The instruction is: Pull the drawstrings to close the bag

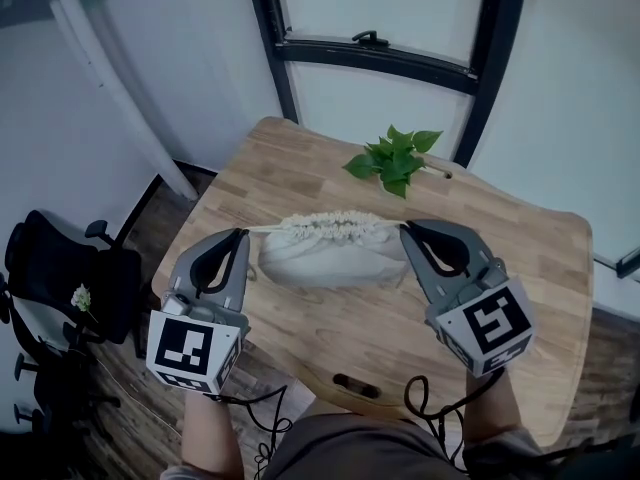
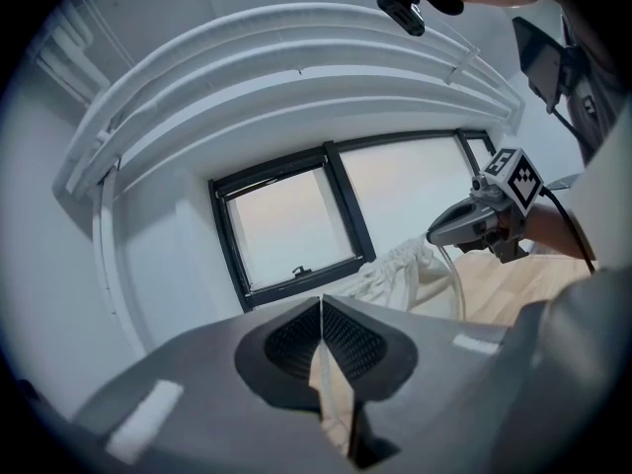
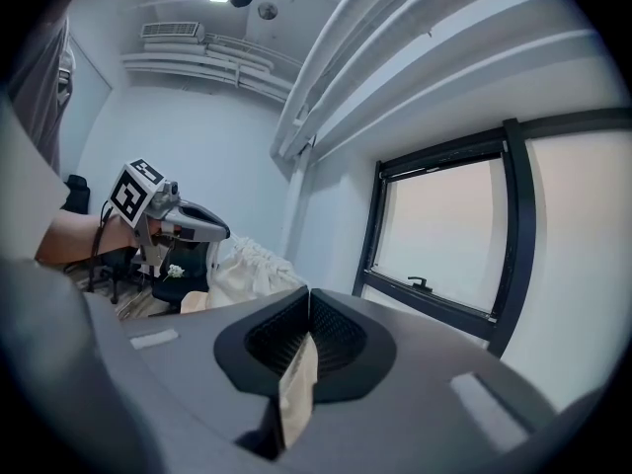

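A pale cloth drawstring bag (image 1: 332, 255) lies on the wooden table (image 1: 520, 258), its mouth gathered into tight ruffles (image 1: 335, 222). My left gripper (image 1: 240, 234) sits at the bag's left end, jaws shut on a beige drawstring (image 2: 334, 388) that runs taut to the ruffles. At the bag's right end my right gripper (image 1: 404, 230) is shut on the other drawstring (image 3: 296, 388). The left gripper view shows the bag (image 2: 400, 275) and the right gripper (image 2: 484, 220) beyond its own shut jaws (image 2: 322, 302). In the right gripper view, bag (image 3: 252, 270) and left gripper (image 3: 183, 223) lie past the shut jaws (image 3: 308, 294).
A green leafy sprig (image 1: 393, 158) lies on the table behind the bag. A black office chair (image 1: 60, 268) with a small white flower stands on the floor at left. A dark-framed window (image 1: 375, 53) is behind the table. Cables hang at the near table edge (image 1: 355, 386).
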{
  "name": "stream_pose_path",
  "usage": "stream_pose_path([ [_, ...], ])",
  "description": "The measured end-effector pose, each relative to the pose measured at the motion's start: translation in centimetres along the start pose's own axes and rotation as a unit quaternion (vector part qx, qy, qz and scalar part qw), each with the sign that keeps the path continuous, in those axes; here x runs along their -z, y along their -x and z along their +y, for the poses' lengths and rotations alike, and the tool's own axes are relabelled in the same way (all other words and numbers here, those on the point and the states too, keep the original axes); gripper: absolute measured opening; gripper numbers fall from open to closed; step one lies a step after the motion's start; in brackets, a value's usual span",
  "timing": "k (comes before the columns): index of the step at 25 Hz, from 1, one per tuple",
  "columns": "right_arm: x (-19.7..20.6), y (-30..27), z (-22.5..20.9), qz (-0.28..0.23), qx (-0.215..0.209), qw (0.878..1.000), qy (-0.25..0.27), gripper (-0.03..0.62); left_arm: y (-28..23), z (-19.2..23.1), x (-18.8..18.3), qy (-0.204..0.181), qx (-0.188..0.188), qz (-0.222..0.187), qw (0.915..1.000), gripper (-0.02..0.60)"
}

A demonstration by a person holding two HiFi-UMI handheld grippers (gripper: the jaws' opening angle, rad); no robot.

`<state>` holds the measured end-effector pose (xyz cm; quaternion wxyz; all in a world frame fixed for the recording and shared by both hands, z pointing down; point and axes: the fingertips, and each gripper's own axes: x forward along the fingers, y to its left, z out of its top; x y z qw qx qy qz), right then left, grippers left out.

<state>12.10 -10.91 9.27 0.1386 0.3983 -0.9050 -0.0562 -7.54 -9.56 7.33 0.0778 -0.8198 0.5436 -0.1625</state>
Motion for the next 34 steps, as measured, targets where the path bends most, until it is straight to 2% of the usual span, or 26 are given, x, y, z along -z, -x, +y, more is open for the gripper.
stream_pose_path([
  [10, -0.67, 0.36, -0.07, -0.008, 0.011, 1.0, 0.012, 0.032, 0.25, -0.17, -0.57, -0.003, -0.012, -0.001, 0.9999, 0.009],
  [29, -0.85, 0.35, -0.5, -0.002, 0.022, 1.0, 0.012, 0.032, 0.01, -0.39, -0.47, -0.012, -0.009, 0.001, 0.9999, 0.009],
  [34, -0.4, 0.08, -0.41, -0.013, 0.011, 1.0, 0.019, 0.032, -0.25, -0.27, -0.41, -0.013, -0.011, -0.001, 0.9999, 0.009],
])
